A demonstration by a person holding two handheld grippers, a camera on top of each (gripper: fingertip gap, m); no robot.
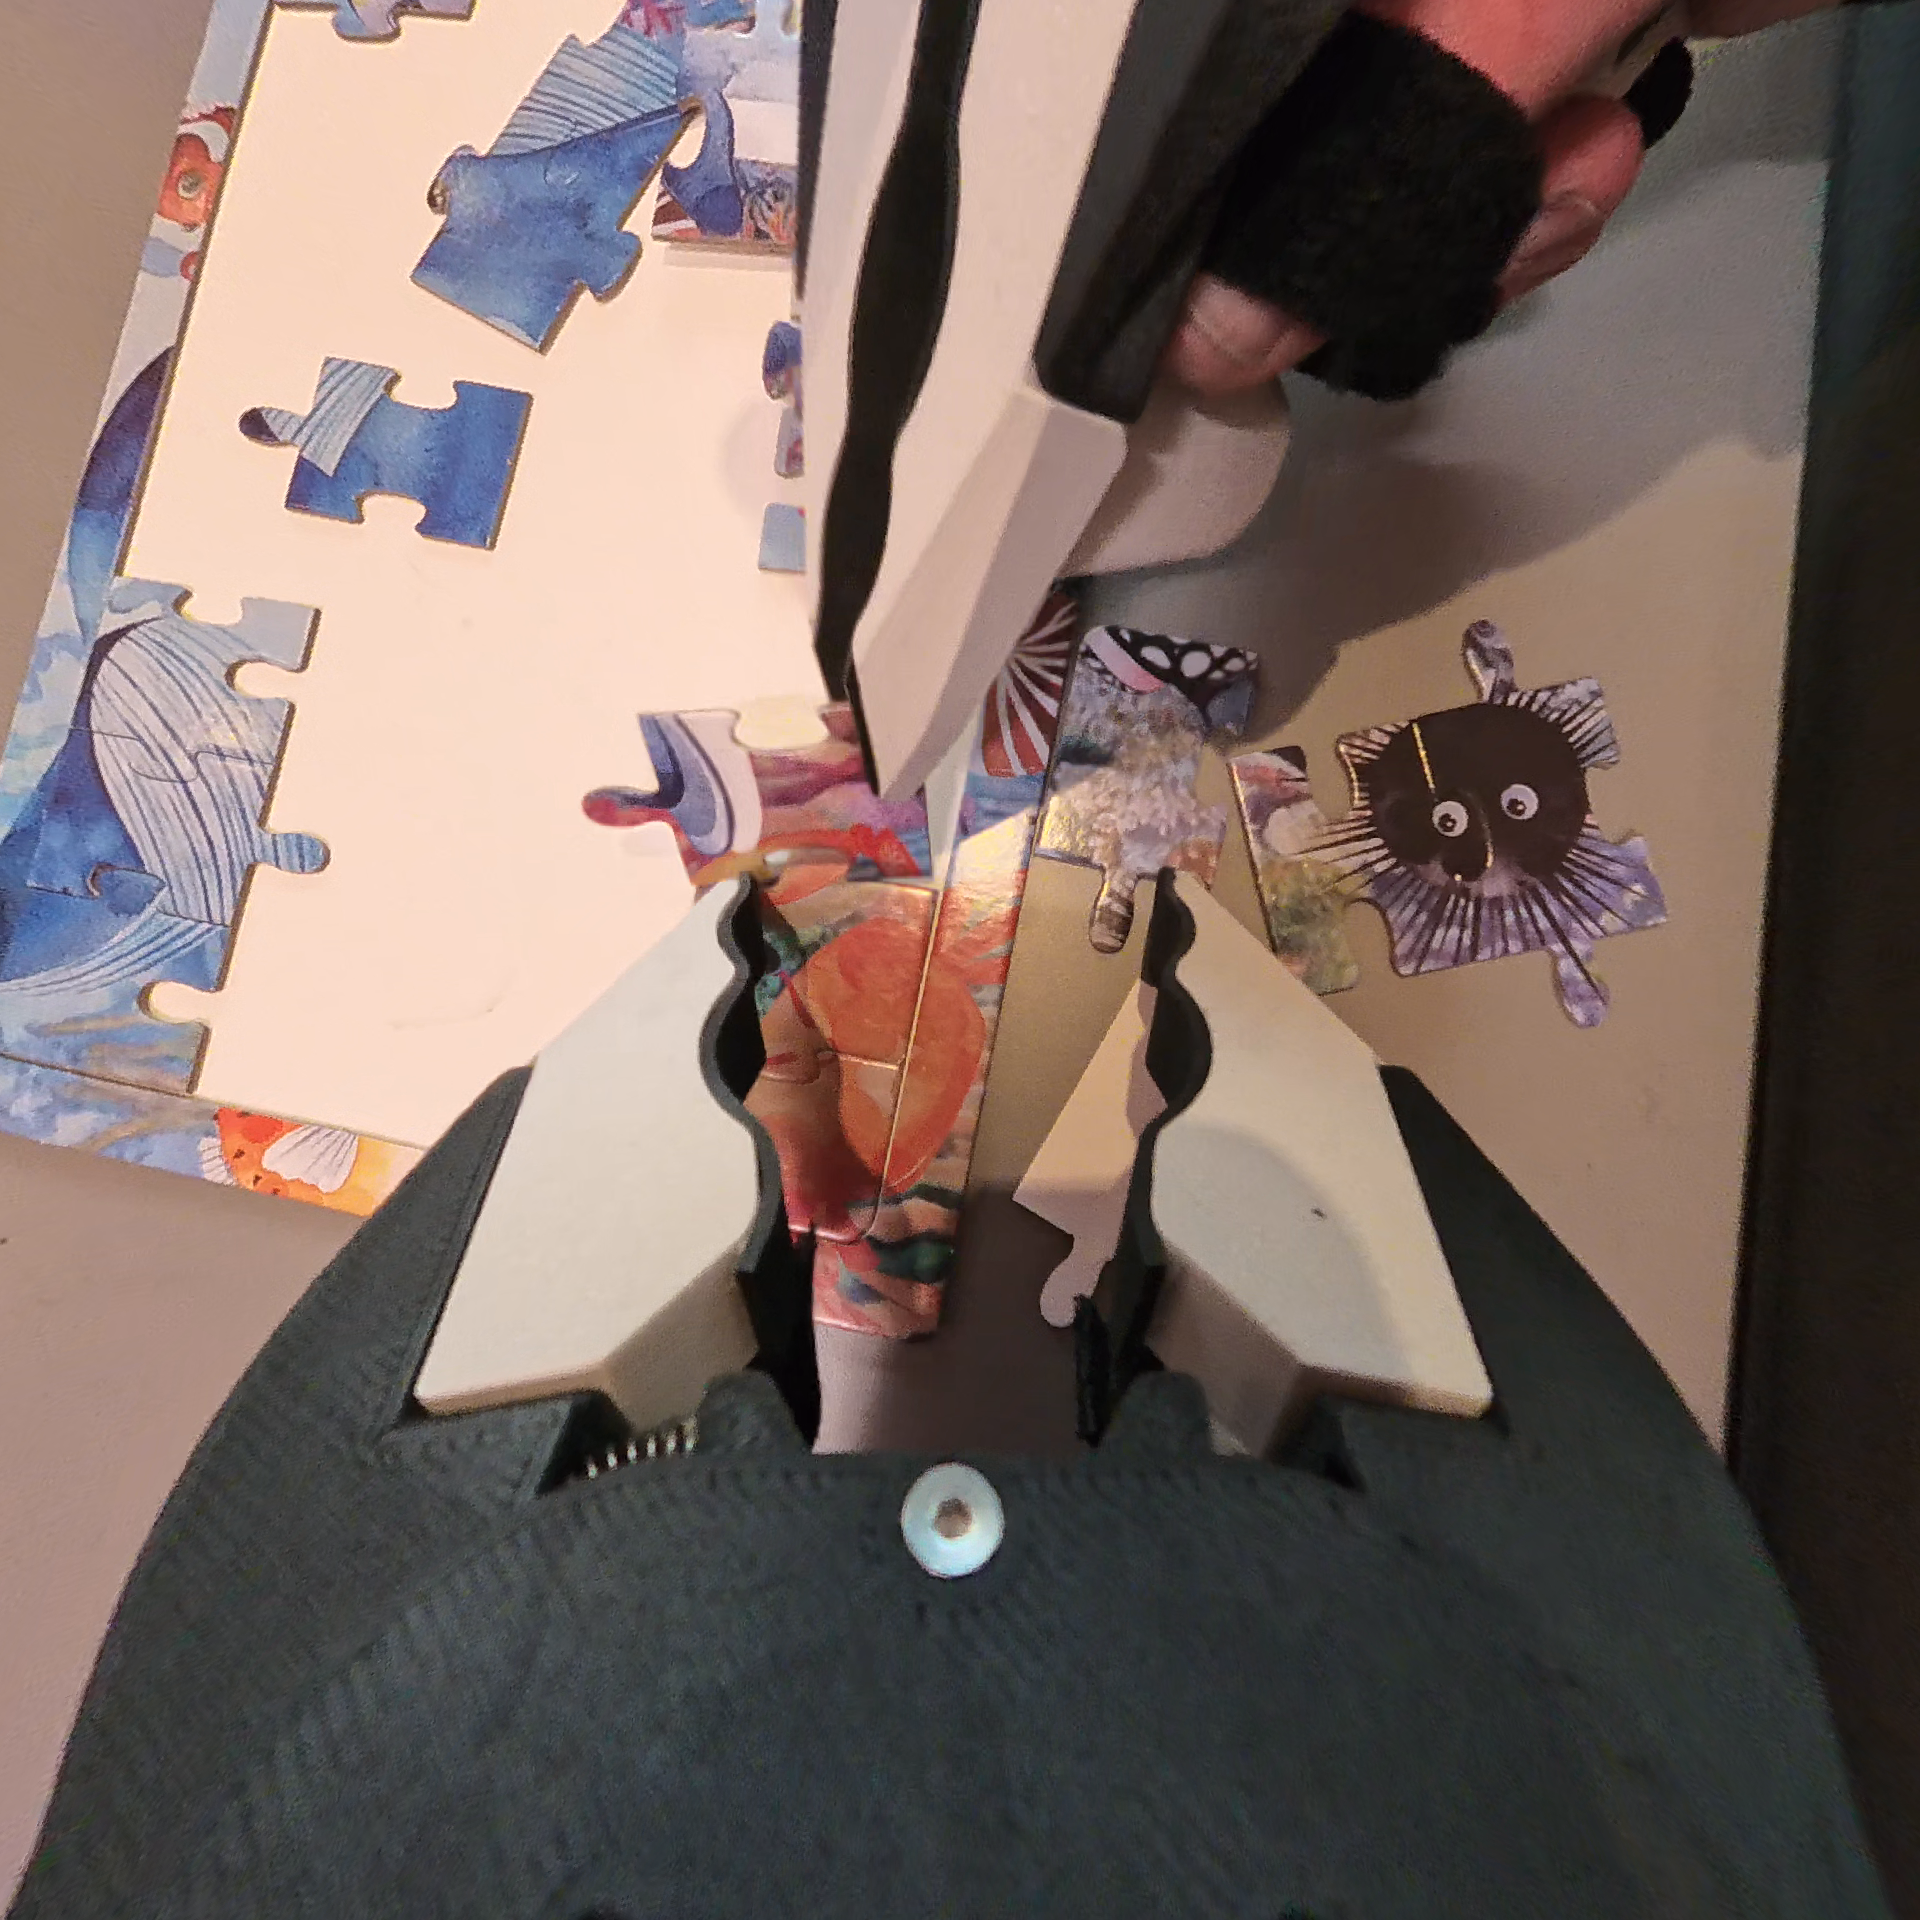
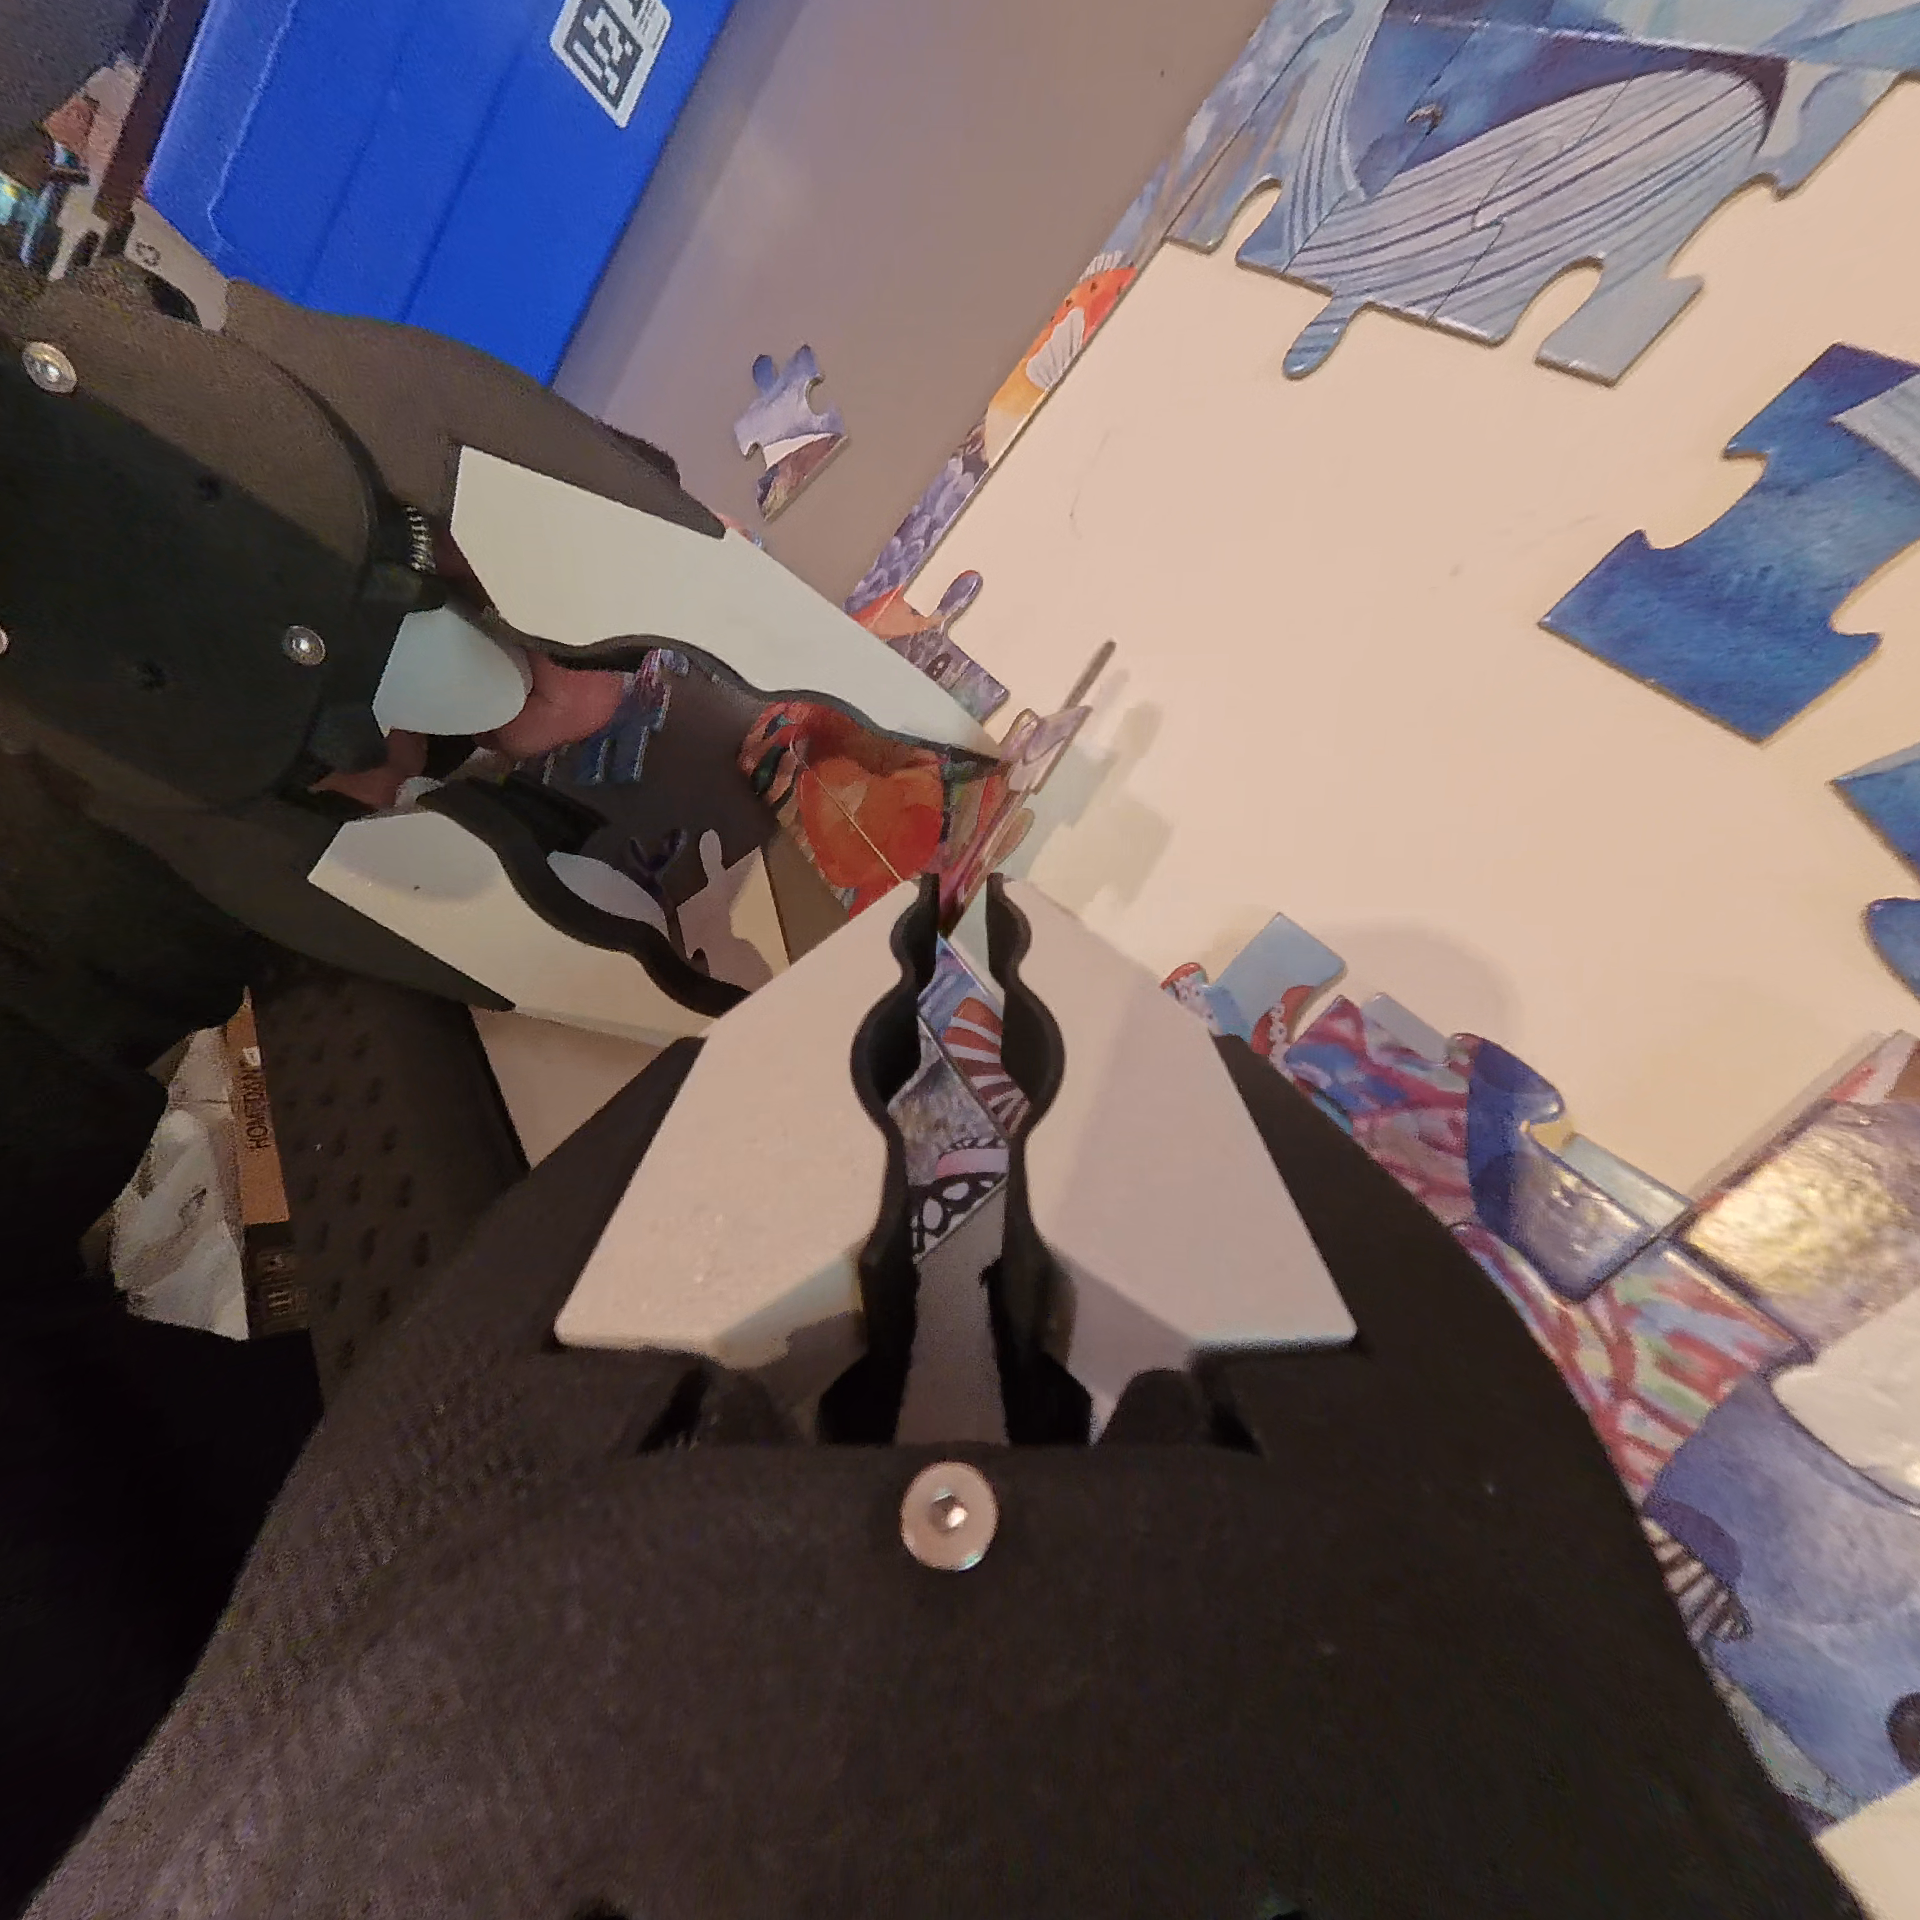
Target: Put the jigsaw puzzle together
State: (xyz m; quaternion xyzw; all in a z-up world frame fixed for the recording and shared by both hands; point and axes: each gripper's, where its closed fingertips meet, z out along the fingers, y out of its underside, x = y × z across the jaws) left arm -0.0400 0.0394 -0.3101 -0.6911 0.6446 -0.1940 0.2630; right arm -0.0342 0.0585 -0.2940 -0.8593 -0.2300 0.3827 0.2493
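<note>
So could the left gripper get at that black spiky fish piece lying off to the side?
Probably yes, though not straight away. The black spiky fish piece lies flat on the table with nothing over it, close to the right of the left gripper. But an orange puzzle section sits between that gripper's open fingers.

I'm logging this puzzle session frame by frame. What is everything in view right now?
Puzzle board: one, cream with a printed sea border, on the table.
Whale section: joined blue pieces at the board's edge.
Loose blue pieces: at least two, on the board.
Orange pieces: joined, between the left gripper's fingers.
Black urchin piece: one, off the board.
Blue bin: one, behind.
Left gripper: cream fingers, open.
Right gripper: nearly closed around a piece edge.
Gloved hand: black.
</note>
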